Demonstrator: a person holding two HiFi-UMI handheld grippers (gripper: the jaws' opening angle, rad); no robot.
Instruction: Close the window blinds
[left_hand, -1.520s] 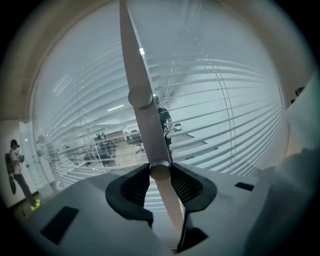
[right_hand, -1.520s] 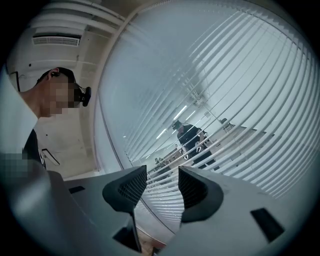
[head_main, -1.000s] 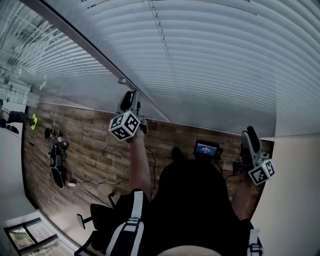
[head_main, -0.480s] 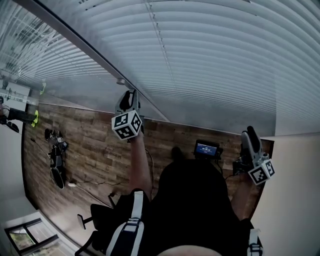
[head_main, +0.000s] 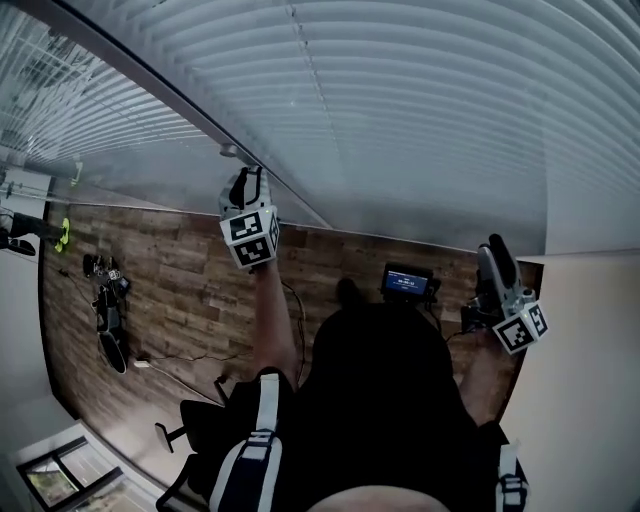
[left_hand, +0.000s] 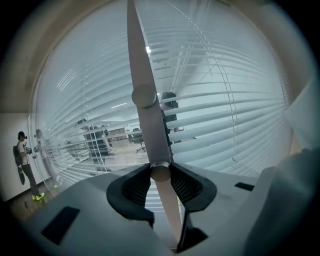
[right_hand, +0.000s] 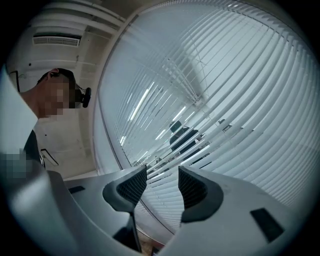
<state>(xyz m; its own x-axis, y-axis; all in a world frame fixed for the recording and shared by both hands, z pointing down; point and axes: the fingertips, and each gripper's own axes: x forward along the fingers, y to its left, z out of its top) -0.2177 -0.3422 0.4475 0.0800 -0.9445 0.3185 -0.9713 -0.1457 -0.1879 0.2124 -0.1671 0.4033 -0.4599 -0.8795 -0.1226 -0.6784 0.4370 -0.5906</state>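
White slatted blinds (head_main: 420, 100) fill the window in front of me, and they also fill the left gripper view as blinds (left_hand: 235, 115) and the right gripper view as blinds (right_hand: 235, 100). A pale, flat tilt wand (left_hand: 142, 75) hangs upright before the slats. My left gripper (left_hand: 161, 185) is shut on it, and its jaws have just been closing with the wand between the pads. In the head view that left gripper (head_main: 245, 185) is raised by the divider between two blind panels. My right gripper (head_main: 493, 262) is held lower at the right. Nothing lies between the pads of this right gripper (right_hand: 162, 186), which is open.
A wood-look floor (head_main: 190, 290) lies below. On it are a black device with a lit screen (head_main: 405, 283), cables and dark gear (head_main: 105, 320) at the left, and an office chair (head_main: 185, 440). A beige wall (head_main: 590, 400) rises at the right. Beyond the glass stands a person (left_hand: 23, 160).
The left gripper has rolled about its own axis on the wand, so its marker cube shows a different face. It sits slightly higher in the picture. The right gripper has kept still.
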